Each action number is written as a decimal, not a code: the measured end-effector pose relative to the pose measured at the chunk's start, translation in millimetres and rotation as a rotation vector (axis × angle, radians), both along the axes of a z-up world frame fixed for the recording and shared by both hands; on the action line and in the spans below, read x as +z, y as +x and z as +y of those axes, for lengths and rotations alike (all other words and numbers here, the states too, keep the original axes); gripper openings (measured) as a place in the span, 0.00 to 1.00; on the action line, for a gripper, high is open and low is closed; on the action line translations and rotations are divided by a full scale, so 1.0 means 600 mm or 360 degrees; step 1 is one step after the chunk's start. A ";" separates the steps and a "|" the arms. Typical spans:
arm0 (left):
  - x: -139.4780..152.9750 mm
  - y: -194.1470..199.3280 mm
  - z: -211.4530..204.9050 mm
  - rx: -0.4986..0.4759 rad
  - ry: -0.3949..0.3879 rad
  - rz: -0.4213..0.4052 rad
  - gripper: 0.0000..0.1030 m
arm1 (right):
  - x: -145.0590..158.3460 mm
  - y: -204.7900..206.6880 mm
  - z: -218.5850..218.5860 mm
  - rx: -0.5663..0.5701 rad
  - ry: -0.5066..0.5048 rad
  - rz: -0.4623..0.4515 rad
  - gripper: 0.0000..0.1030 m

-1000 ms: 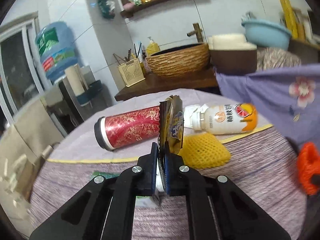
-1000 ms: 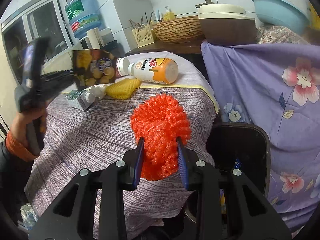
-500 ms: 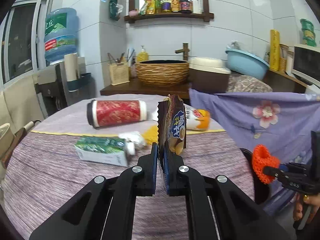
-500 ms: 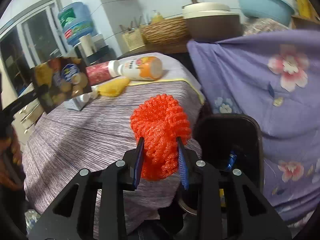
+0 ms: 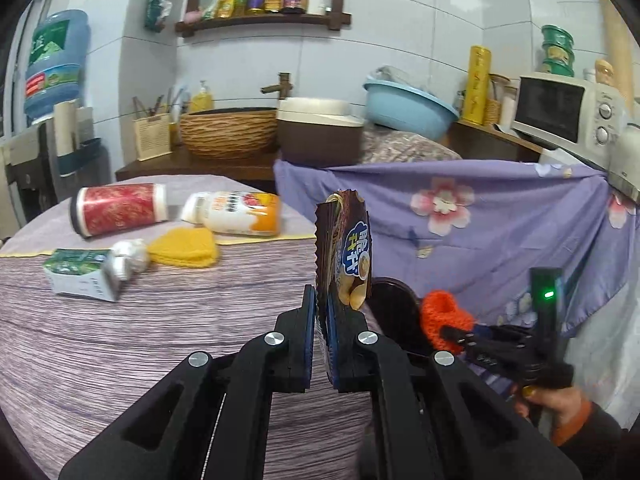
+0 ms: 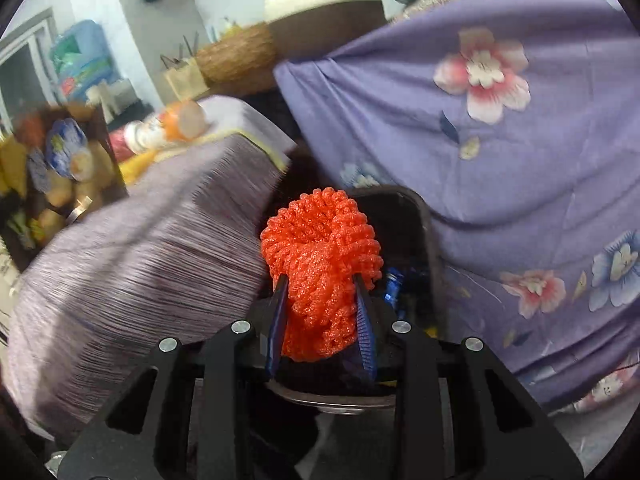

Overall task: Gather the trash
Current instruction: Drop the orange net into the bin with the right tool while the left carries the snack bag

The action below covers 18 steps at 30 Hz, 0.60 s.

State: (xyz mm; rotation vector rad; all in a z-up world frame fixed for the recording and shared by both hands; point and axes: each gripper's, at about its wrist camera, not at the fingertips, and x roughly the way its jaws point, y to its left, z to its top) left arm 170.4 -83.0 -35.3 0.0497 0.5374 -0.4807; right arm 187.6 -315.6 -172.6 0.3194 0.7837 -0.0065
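Observation:
My left gripper (image 5: 318, 304) is shut on a dark snack wrapper (image 5: 347, 248) that stands upright between its pads, near the table's right edge. My right gripper (image 6: 322, 280) is shut on an orange foam fruit net (image 6: 320, 256), held over the open black trash bin (image 6: 424, 216) beside the table. In the left wrist view the orange net (image 5: 444, 316) and the right gripper (image 5: 456, 334) show low at the right, in front of the bin's dark rim (image 5: 394, 292). The wrapper (image 6: 60, 176) appears at the left edge of the right wrist view.
On the purple-clothed table (image 5: 140, 340) lie a red can (image 5: 120, 208), a white and orange bottle (image 5: 236, 216), a yellow foam net (image 5: 184, 246), a green carton (image 5: 80, 274) and crumpled foil (image 5: 130, 260). A purple flowered cloth (image 6: 500, 128) hangs behind the bin.
Both grippers swung right toward the bin with their loads. The right gripper sank, so the orange net now hangs over the bin's opening. The left view turned until bin and right gripper came in.

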 end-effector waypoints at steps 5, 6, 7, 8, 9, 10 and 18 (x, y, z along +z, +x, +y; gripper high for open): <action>-0.020 0.000 -0.058 -0.0093 0.0007 0.0022 0.07 | -0.064 0.025 -0.011 -0.0004 -0.0038 0.0077 0.35; -0.024 0.001 -0.067 -0.0106 0.0010 0.0030 0.07 | -0.075 0.030 -0.013 -0.0003 -0.0041 0.0085 0.39; -0.030 0.003 -0.079 -0.0120 0.0013 0.0041 0.07 | -0.088 0.036 -0.015 -0.0003 -0.0046 0.0095 0.46; -0.034 0.005 -0.087 -0.0129 0.0017 0.0048 0.07 | -0.095 0.039 -0.017 -0.0008 -0.0049 0.0099 0.54; -0.039 0.005 -0.095 -0.0136 0.0022 0.0054 0.07 | -0.101 0.042 -0.020 -0.0021 -0.0052 0.0104 0.58; -0.044 0.005 -0.102 -0.0142 0.0029 0.0062 0.07 | -0.105 0.043 -0.021 -0.0031 -0.0052 0.0104 0.60; -0.100 0.012 -0.160 -0.0202 0.0149 0.0157 0.07 | -0.100 0.027 -0.049 -0.0099 -0.0059 0.0099 0.60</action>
